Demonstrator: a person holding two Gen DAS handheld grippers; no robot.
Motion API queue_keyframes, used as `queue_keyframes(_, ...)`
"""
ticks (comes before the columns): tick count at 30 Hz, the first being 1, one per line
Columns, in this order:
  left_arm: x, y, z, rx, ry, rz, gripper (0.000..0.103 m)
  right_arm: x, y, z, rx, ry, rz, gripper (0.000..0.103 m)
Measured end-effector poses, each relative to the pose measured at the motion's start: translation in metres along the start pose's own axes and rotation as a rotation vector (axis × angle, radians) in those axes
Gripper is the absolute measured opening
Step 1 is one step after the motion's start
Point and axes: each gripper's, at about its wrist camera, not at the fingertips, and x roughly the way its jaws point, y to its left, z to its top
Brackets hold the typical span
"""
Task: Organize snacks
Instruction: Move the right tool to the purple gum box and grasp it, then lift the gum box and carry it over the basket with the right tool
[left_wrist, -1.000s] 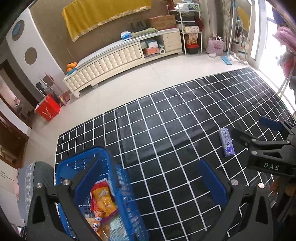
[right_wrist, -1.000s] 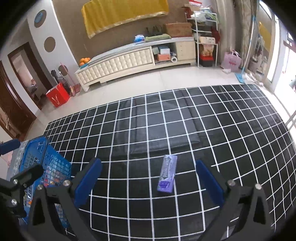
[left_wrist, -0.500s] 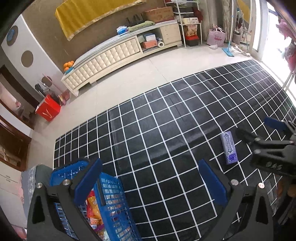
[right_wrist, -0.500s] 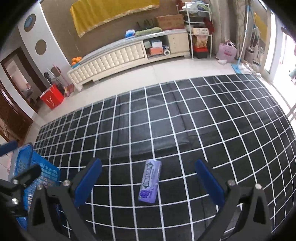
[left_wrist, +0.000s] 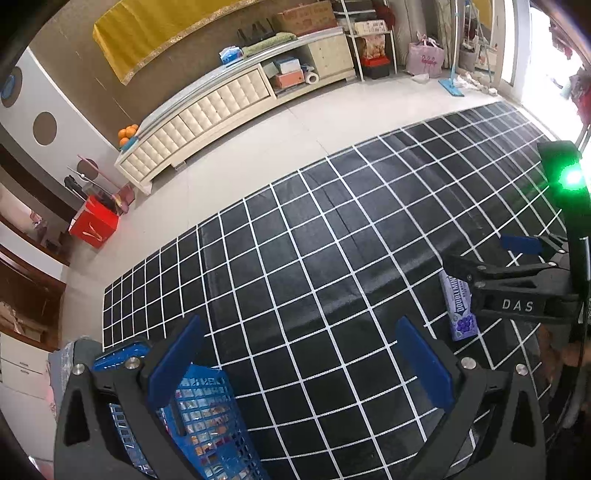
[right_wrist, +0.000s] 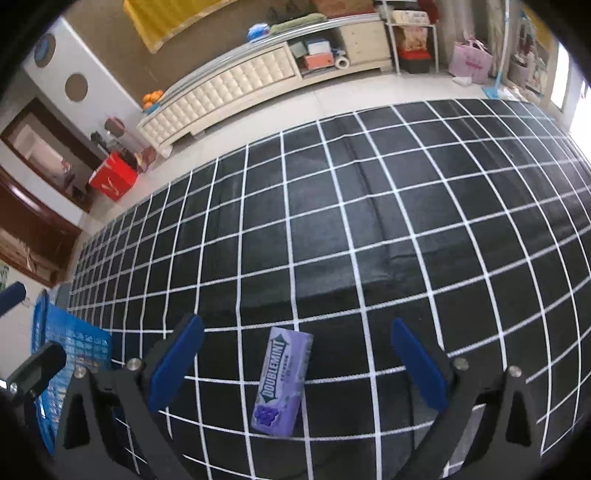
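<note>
One purple gum pack (right_wrist: 282, 380) lies flat on the black grid mat (right_wrist: 369, 221), long axis running roughly 12 to 6 o'clock, between the spread fingers (right_wrist: 177, 360) of the right gripper (right_wrist: 295, 365), which are closing but not touching it yet. Risks, as judged: the pack is low and slim, so the pads may ride over its top or skid it along the mat; its slight tilt off the finger line could make it twist out. One blue basket (left_wrist: 207, 417) sits at 7 o'clock in the left view, already holding snacks, count unreadable. Left gripper (left_wrist: 299, 369) fingers are spread, holding nothing. Two grippers in all.
</note>
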Motion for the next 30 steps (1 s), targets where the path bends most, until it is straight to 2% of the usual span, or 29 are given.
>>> queue_keyframes(7, 0.016, -0.009, -0.004, 0.019, 0.040, -0.006, 0.103, 0.025, 0.010, -0.018, -0.048, 0.103, -0.021, 0.071)
queue_keyframes(9, 0.019, -0.011, -0.007, 0.037, 0.048, 0.009, 0.103, 0.021, 0.016, -0.022, -0.089, 0.083, -0.072, 0.060)
queue_keyframes(11, 0.021, -0.013, -0.010, 0.046, 0.054, 0.021, 0.103, 0.019, 0.019, -0.026, -0.108, 0.084, -0.092, 0.041)
queue_keyframes(18, 0.020, -0.010, -0.019, 0.034, 0.066, -0.010, 0.103, -0.001, 0.016, -0.036, -0.127, 0.039, -0.043, 0.037)
queue_keyframes(21, 0.009, -0.007, -0.022, 0.015, 0.044, -0.037, 0.103, -0.027, 0.022, -0.043, -0.115, 0.003, -0.004, 0.036)
queue_keyframes(27, -0.026, 0.002, -0.027, -0.006, -0.024, -0.064, 0.103, -0.084, 0.047, -0.047, -0.159, -0.077, 0.022, 0.035)
queue_keyframes(30, -0.048, 0.013, -0.033, -0.027, -0.062, -0.065, 0.103, -0.112, 0.074, -0.047, -0.186, -0.123, 0.035, 0.034)
